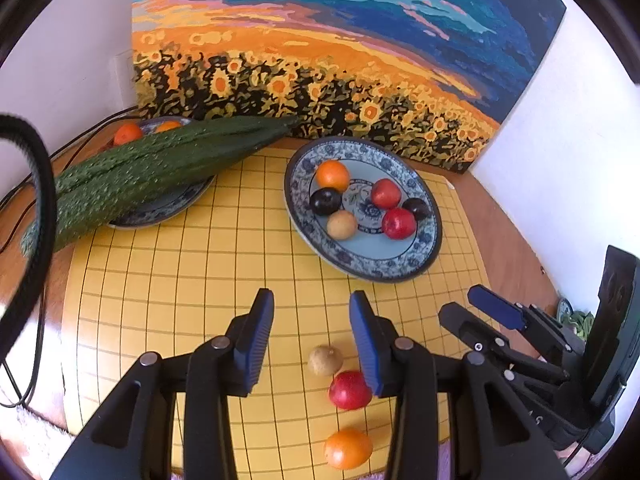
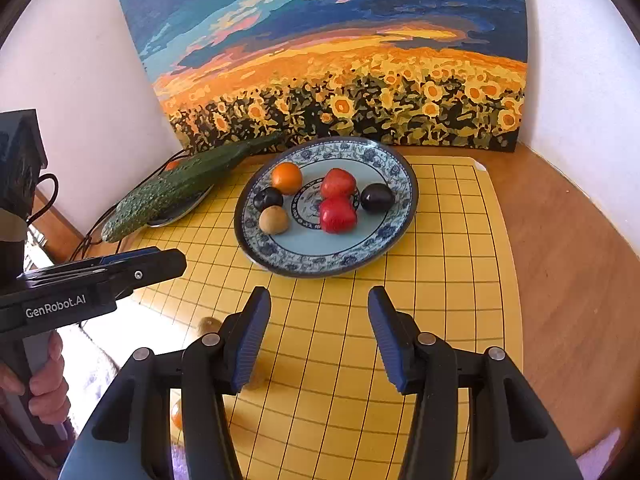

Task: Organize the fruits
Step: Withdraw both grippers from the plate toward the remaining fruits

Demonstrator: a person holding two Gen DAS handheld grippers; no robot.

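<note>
A large painted canvas of sunflowers (image 2: 332, 60) leaned against the white wall at twelve o'clock, its surface broken into flat patches of colour. Below it a yellow gridded mat (image 2: 440, 320) lay on the brown wooden table (image 2: 568, 272). A long, bumpy green cucumber (image 1: 152, 168) rested across a blue-rimmed dish (image 1: 176, 204) at ten o'clock; two oranges showed behind it.

The round blue-and-white floral plate (image 1: 400, 168) sat on the mat at one o'clock and held six fruits: an orange (image 1: 333, 175), two glossy red ones, two dark plums and a dull tan one.

The left gripper (image 1: 311, 334) hovered with its ribbed blue pads spread wide and empty. Beneath it, at six o'clock on the mat, lay a tan fruit (image 1: 325, 360), a red fruit (image 1: 349, 390) touching it, and a loose orange (image 1: 347, 449) just beside.

The right gripper (image 2: 319, 340) hovered equally wide apart over bare mat, holding nothing.
</note>
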